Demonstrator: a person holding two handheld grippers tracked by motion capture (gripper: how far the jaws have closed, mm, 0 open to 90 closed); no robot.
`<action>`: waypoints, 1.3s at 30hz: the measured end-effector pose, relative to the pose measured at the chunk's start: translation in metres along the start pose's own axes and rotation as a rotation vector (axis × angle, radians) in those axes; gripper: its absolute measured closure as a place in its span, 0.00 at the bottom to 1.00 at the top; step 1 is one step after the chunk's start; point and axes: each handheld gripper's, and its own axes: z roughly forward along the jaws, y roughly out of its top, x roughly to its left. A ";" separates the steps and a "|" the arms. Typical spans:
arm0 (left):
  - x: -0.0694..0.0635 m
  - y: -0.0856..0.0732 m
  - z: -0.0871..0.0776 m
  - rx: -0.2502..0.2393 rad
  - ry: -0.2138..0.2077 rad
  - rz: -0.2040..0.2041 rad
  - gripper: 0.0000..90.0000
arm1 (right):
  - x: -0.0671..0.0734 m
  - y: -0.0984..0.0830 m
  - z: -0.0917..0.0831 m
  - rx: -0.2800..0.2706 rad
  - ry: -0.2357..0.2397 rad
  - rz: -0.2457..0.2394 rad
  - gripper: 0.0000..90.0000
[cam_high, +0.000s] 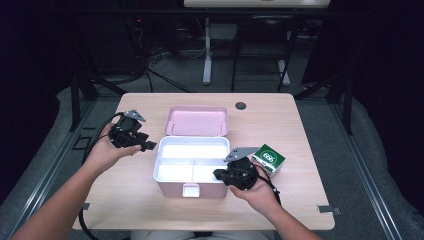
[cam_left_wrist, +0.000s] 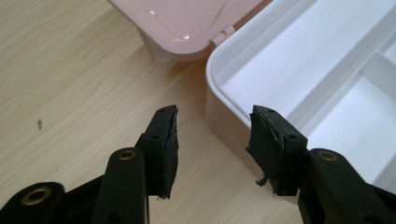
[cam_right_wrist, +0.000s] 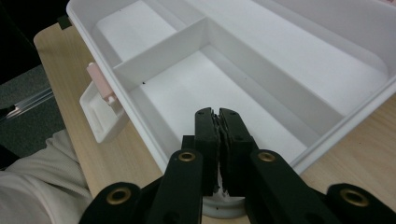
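A pink box (cam_high: 172, 187) with a white divided tray inside stands at the middle of the table, its pink lid (cam_high: 197, 121) tipped back open. My left gripper (cam_high: 148, 146) hovers at the box's left side, open. In the left gripper view its jaws (cam_left_wrist: 212, 140) stand apart on either side of the box's wall (cam_left_wrist: 224, 56), with neither pad touching it. My right gripper (cam_high: 218, 174) is at the box's front right corner. In the right gripper view its jaws (cam_right_wrist: 218, 116) are shut, pad against pad, over the tray compartment (cam_right_wrist: 205, 88).
A small green and white carton (cam_high: 269, 159) sits on the table just right of my right gripper. The box's front latch (cam_right_wrist: 100, 88) hangs open. A dark round grommet (cam_high: 241, 105) lies near the table's far edge. A pale sleeve (cam_right_wrist: 42, 186) is near the table's front edge.
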 end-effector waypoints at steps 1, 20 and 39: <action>-0.002 0.001 0.000 0.010 0.005 0.019 0.58 | 0.000 0.000 -0.001 -0.002 0.001 -0.002 0.96; -0.027 0.024 0.005 0.132 -0.043 0.248 0.80 | -0.004 0.003 -0.018 -0.047 -0.002 0.007 0.93; -0.055 0.040 0.021 0.187 -0.092 0.396 0.80 | -0.018 0.000 -0.035 -0.107 -0.031 0.052 0.88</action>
